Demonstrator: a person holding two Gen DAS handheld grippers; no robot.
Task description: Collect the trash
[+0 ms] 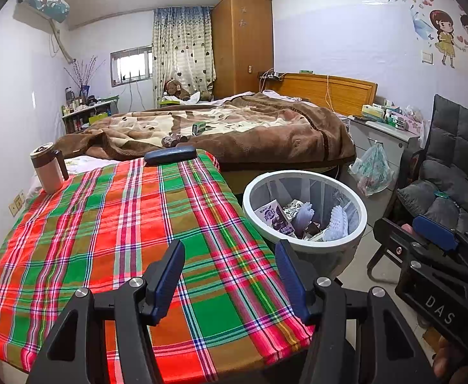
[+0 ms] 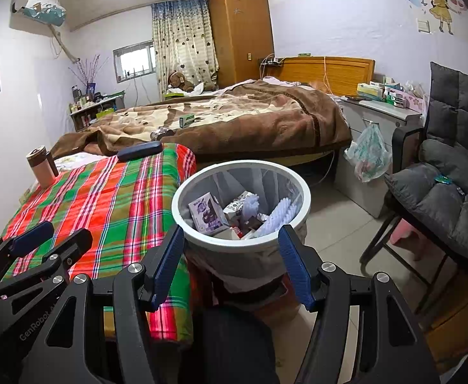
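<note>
Cup (image 1: pixel 48 168): pink with a brown lid and handle, upright at the far left corner of the worktop (image 1: pixel 105 224), which wears a red and green plaid cloth.
Dark case (image 1: pixel 170 155): long and navy, lying at the far edge of the worktop, near its right corner.
Left tongs (image 1: pixel 230 275): spread wide, nothing between them, hovering over the near right part of the worktop.
Trash bin (image 2: pixel 182 188): white and round, lined with a clear bag, on the floor just beside the worktop's right edge.
Trash (image 2: pixel 209 213): inside the bin; a purple printed carton against the left wall, white ridged plastic pieces and crumpled wrappers to its right.
Right tongs (image 2: pixel 230 268): spread wide, empty, poised above the bin's near rim.
Chair (image 2: pixel 451 192): dark grey and cushioned, right of the bin, well apart.
</note>
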